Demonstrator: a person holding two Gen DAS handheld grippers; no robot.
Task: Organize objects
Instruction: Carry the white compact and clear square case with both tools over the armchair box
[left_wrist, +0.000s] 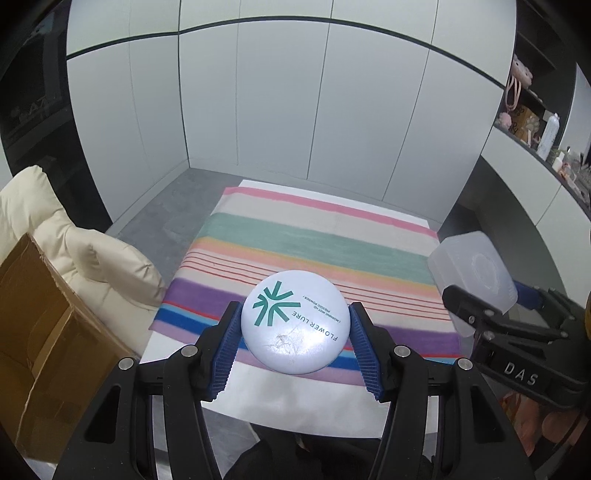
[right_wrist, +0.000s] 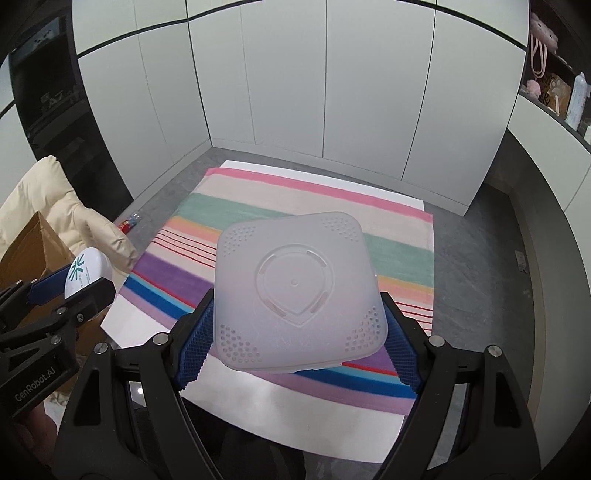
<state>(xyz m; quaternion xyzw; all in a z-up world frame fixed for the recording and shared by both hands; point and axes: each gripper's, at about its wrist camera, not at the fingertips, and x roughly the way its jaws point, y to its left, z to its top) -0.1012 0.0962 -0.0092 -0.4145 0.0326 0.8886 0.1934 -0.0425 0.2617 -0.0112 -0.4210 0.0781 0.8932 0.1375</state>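
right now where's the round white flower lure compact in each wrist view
Left wrist view: the compact sits at lower centre, clamped between the left gripper pads, printed lid facing the camera.
Right wrist view: the compact shows at the far left edge, seen partly side-on in the other gripper.
Shared landmark: the striped cloth on the floor; the compact is held above its near left part in both views.

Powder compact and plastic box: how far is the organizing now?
Both are picked up: the left gripper holds the powder compact, the right gripper holds the translucent plastic box. Both are held above the striped cloth. Nothing is put away yet; placing remains.
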